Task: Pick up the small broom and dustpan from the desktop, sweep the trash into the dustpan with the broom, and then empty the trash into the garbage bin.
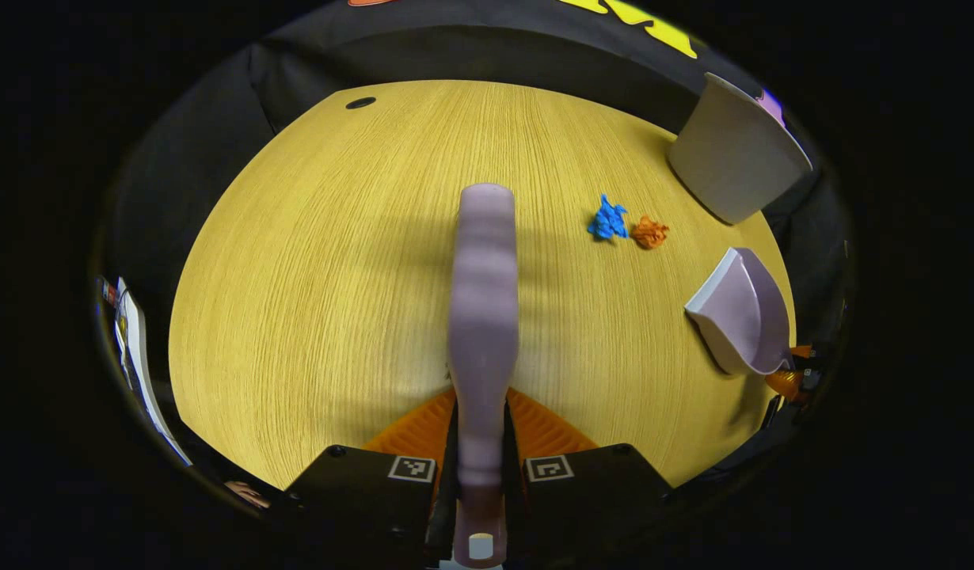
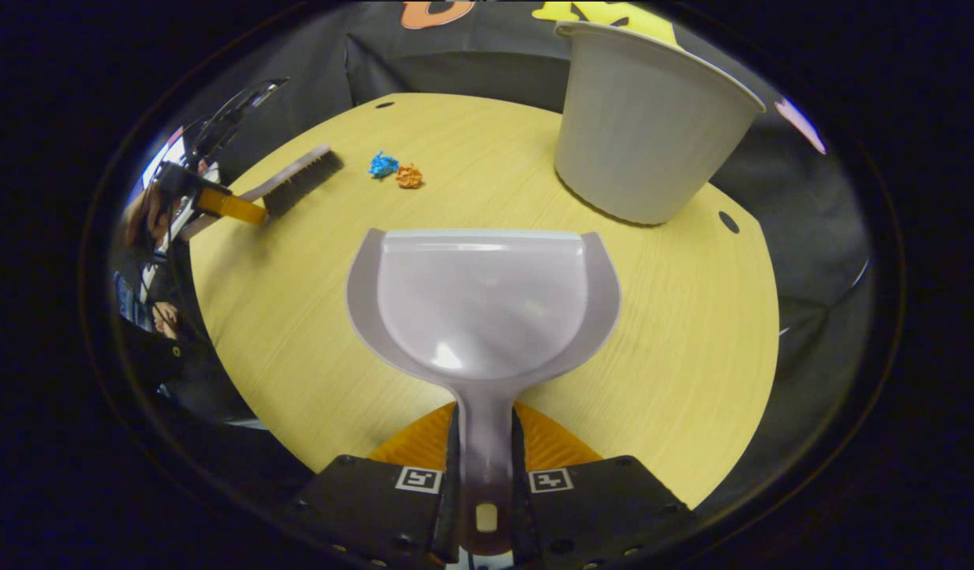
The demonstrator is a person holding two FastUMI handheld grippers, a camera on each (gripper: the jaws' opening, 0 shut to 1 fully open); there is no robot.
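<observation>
Both grippers hold their tools over the wooden desktop (image 2: 693, 332), with the trash unswept.

The left gripper (image 1: 481, 467) has its fingers pinched on the handle of the small broom (image 1: 484, 317), which runs straight ahead from the fingertips above the desk. A blue paper scrap (image 1: 608, 219) and an orange paper scrap (image 1: 649, 232) lie just beside each other, ahead and to the right of those fingers. The right gripper (image 2: 485, 483) clamps the handle of the dustpan (image 2: 483, 305), its pan spreading just ahead of the fingers, lip facing away. The grey garbage bin (image 2: 645, 119) stands upright beyond the pan, ahead and right of the fingers. In the right gripper view, both scraps sit far ahead and left, near the broom's bristles.
</observation>
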